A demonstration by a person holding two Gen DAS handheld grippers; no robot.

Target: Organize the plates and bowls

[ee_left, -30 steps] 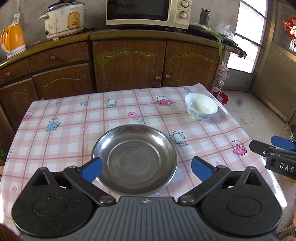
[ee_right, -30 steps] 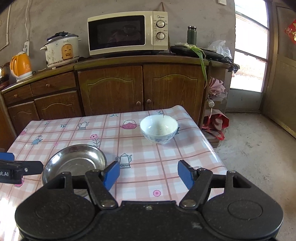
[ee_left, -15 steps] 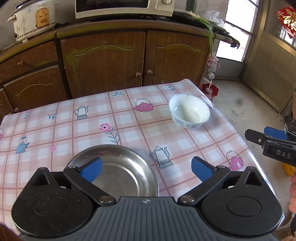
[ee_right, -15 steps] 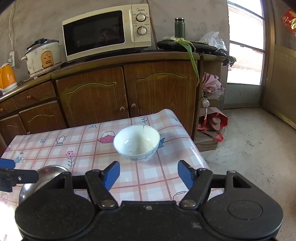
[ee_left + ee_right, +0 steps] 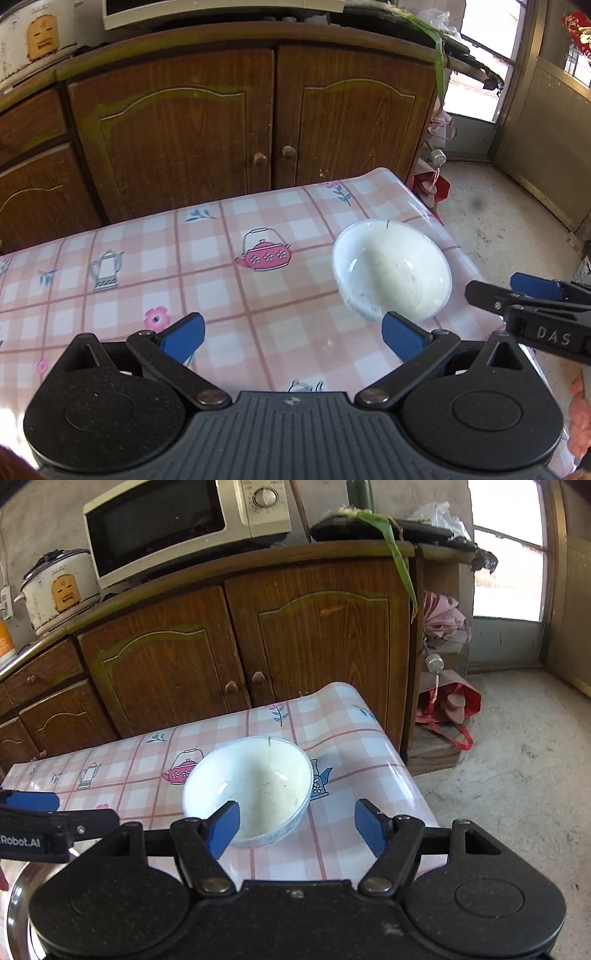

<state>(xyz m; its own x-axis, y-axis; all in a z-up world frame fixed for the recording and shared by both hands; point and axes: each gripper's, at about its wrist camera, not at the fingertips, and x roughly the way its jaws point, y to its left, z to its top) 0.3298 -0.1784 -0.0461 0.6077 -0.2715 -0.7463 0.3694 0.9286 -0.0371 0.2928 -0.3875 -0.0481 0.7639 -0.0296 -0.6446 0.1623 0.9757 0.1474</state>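
Both tongs released; right tongs [image 5: 297, 825] should straddle the lower rim of the centre-frame bowl [image 5: 258, 786] squarely before closing; left tongs [image 5: 291, 338] idle.

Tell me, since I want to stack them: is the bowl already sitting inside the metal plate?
No: the bowl stands on the tablecloth, apart from the metal plate at the lower left.

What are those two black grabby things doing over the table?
A person holds them, tidying dishes. The right gripper is open, closing in on the white bowl on the checked tablecloth, not gripping it. The left gripper is open and empty beside it. A metal plate sits at the edge.
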